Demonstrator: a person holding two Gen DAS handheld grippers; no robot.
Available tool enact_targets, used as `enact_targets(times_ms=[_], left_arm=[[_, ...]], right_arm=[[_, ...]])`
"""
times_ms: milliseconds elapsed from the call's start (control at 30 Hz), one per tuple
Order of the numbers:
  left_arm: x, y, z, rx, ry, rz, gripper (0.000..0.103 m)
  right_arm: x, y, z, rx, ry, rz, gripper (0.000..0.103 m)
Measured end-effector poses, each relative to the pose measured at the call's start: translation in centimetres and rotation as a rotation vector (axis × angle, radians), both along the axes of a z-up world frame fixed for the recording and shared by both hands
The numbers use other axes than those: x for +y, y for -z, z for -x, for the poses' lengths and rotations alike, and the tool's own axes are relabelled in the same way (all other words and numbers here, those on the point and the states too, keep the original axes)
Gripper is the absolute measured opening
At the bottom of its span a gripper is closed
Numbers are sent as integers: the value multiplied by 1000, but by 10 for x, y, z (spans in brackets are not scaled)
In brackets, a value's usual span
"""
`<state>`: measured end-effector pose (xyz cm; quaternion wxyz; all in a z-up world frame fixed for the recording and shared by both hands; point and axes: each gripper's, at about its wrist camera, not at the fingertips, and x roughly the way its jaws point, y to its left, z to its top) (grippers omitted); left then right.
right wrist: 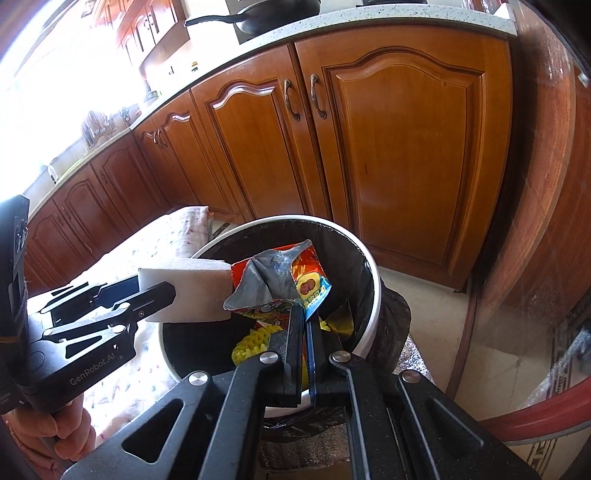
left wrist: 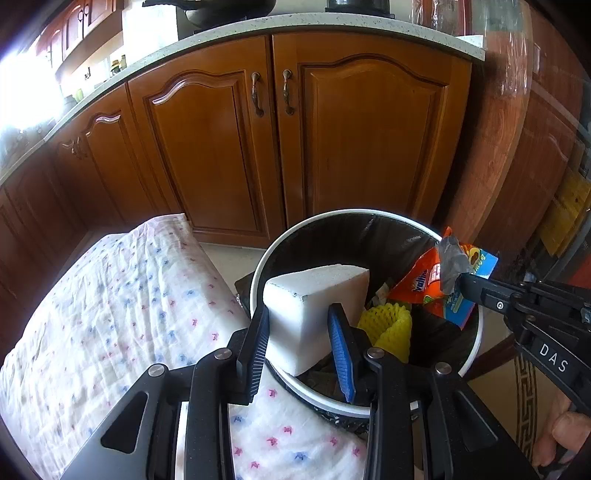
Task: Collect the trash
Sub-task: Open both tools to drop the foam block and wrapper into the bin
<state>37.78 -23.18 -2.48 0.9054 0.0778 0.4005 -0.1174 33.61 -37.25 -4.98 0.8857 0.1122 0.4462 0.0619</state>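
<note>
Left wrist view only: bare side of white foam block (left wrist: 314, 314), clamped between blue pads of left tool (left wrist: 301, 325); pink-and-blue printed white cloth (left wrist: 110, 314) just left of bin. Right wrist view only: black frying pan (right wrist: 273, 14) on speckled surface (right wrist: 406, 18) above wooden cabinet doors (right wrist: 388, 147).

Block held above near rim of round white bin with black liner (left wrist: 280, 243). Right tool (right wrist: 303, 314) clenched on crumpled orange-and-blue snack wrapper (right wrist: 280, 280), above bin opening, beside block.

Inside bin: yellow foam fruit netting (left wrist: 388, 328), other scraps unclear.
</note>
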Motion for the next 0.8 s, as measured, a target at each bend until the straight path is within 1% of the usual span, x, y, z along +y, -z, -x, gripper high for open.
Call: enact_targets(times_ms=[100, 167, 200, 233, 267, 300, 333, 367, 400, 467, 533, 567, 633, 667, 733, 767, 800], left_arm=[[-1, 0, -3, 11, 6, 2, 33], [1, 0, -5, 23, 8, 13, 37], [1, 0, -6, 28, 10, 20, 38], [2, 0, -7, 32, 7, 23, 43], [3, -1, -7, 35, 7, 24, 45], [4, -2, -7, 34, 6, 29, 49], [5, -2, -7, 35, 3, 32, 53], [7, -3, -6, 34, 1, 37, 55], [8, -4, -5, 32, 1, 42, 55], [11, -5, -3, 30, -6, 48, 57], [15, -6, 0, 27, -11, 58, 58], [17, -7, 2, 25, -13, 60, 59], [22, -7, 8, 22, -26, 66, 63], [26, -8, 12, 19, -34, 74, 64], [33, -9, 19, 15, -49, 90, 64], [36, -9, 23, 14, -59, 94, 65], [40, -8, 28, 9, -70, 97, 66]], right_arm=[[0, 0, -3, 9, -3, 8, 2], [1, 0, -6, 15, -6, 8, 2], [1, 0, -7, 17, -8, 7, 5], [1, 0, -8, 18, -8, 4, 7], [0, 0, -9, 19, -6, 1, 8], [-1, 1, -10, 22, -4, -8, 11], [-3, 1, -10, 24, 2, -20, 17], [-5, 2, -9, 24, 5, -33, 22], [-7, 1, -9, 21, 12, -40, 32], [-9, 0, -5, 13, 20, -53, 35], [-10, -1, -1, 8, 29, -67, 35], [-11, -1, 1, 6, 32, -75, 38], [-12, -3, 8, -3, 40, -98, 52], [-12, -4, 10, -9, 41, -107, 56], [-11, -8, 17, -24, 45, -127, 77], [-10, -11, 22, -38, 52, -142, 83], [-10, -12, 26, -50, 58, -157, 93]])
